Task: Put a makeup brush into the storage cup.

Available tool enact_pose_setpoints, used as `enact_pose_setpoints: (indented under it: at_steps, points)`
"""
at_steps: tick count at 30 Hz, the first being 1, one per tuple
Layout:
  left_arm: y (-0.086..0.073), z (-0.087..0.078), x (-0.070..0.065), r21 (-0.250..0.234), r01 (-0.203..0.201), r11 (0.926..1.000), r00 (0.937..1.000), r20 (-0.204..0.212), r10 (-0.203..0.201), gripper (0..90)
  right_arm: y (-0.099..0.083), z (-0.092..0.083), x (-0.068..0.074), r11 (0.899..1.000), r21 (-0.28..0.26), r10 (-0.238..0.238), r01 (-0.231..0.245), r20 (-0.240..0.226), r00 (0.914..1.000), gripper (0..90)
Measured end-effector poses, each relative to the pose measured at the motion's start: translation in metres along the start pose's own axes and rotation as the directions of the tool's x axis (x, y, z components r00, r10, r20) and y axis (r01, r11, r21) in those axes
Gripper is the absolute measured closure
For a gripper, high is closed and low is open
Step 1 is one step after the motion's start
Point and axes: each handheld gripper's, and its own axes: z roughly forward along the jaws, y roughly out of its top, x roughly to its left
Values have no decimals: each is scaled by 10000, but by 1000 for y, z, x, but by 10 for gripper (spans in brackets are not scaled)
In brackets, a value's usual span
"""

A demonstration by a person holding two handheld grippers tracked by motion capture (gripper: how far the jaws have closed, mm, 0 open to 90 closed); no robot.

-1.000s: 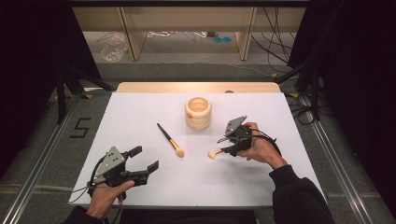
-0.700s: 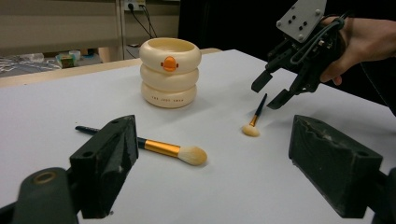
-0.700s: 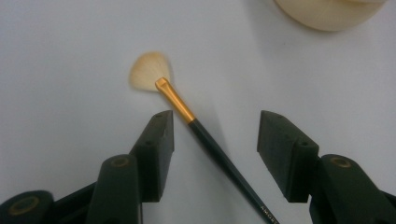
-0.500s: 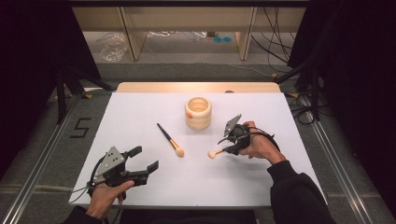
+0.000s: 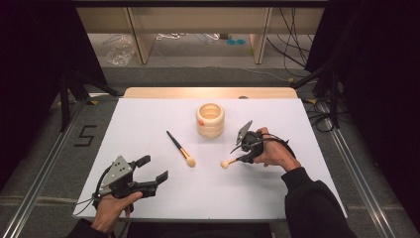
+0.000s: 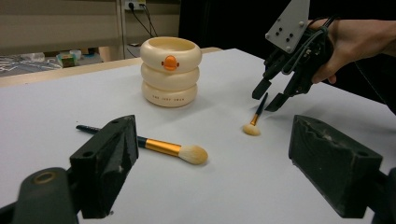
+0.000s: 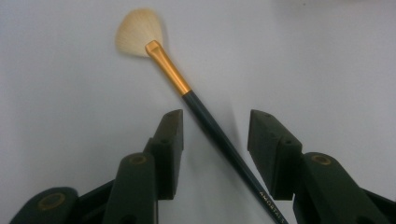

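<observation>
white tabletop [image 5: 148, 124] spreads before us under dim light, with a pale wooden strip along its far edge and dark floor around it. near the middle we see a cream ringed holder [image 5: 210, 119] with a small orange mark on its side, standing upright. our right gripper [image 5: 241, 149] hangs low over a small fan brush [image 5: 233, 160] lying flat on the table to the holder's right; its jaws have just been closing, and the dark handle runs between them, yet a gap shows on each side, so the pads are not pressing on it. our left gripper [image 5: 154, 170] rests at the near left with its jaws spread wide and holding nothing. between the two lies a larger powder brush [image 5: 180, 148], gold ferrule and pale bristles pointing toward us, apart from the holder.
</observation>
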Motion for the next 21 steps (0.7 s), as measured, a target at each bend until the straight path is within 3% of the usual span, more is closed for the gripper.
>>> enact_pose_setpoints:
  at_steps: [7,21]
  points:
    - [0,0,0,51,11,10000,10000,-23,-11,156,2,6,-1,9996,271,14,-8,-207,9998,592]
    - [0,0,0,37,6,10000,10000,-32,-6,156,0,10,-6,9993,288,267,-255,-428,9987,628]
